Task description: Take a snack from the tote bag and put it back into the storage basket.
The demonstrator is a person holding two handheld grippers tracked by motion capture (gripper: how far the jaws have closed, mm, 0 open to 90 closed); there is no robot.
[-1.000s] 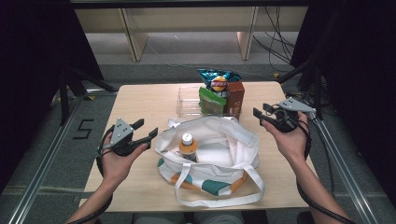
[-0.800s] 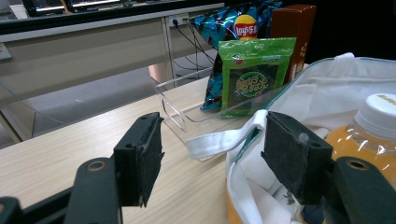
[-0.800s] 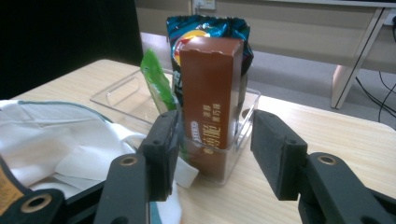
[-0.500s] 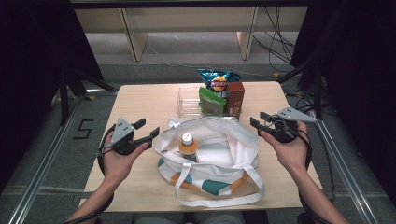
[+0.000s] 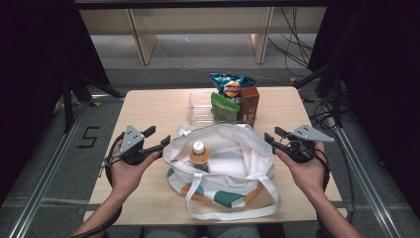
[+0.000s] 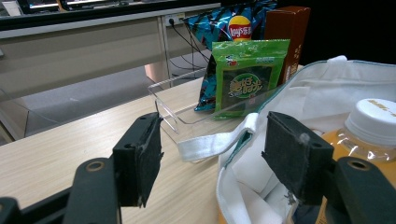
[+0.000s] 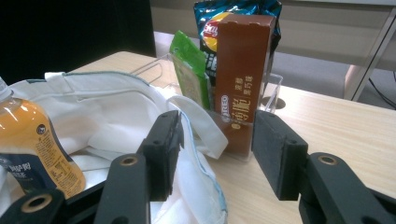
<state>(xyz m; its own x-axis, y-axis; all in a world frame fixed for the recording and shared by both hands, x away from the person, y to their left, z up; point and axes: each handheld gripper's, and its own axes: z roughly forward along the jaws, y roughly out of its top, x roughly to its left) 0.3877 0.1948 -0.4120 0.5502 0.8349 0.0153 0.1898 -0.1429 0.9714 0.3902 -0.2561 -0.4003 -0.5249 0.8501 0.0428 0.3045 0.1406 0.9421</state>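
- High view: left tongs (image 5: 157, 139) and right tongs (image 5: 273, 137), palms up, flank the white bag (image 5: 223, 163), both spread and empty.
- Left gripper view: the bag's rim (image 6: 243, 128) lies between its jaws, untouched.
- Right gripper view: the brown box (image 7: 243, 74) stands ahead.

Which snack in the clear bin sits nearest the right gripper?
The brown box, upright at the bin's right end, closest to the right gripper; green packet and blue chip bag sit further left.
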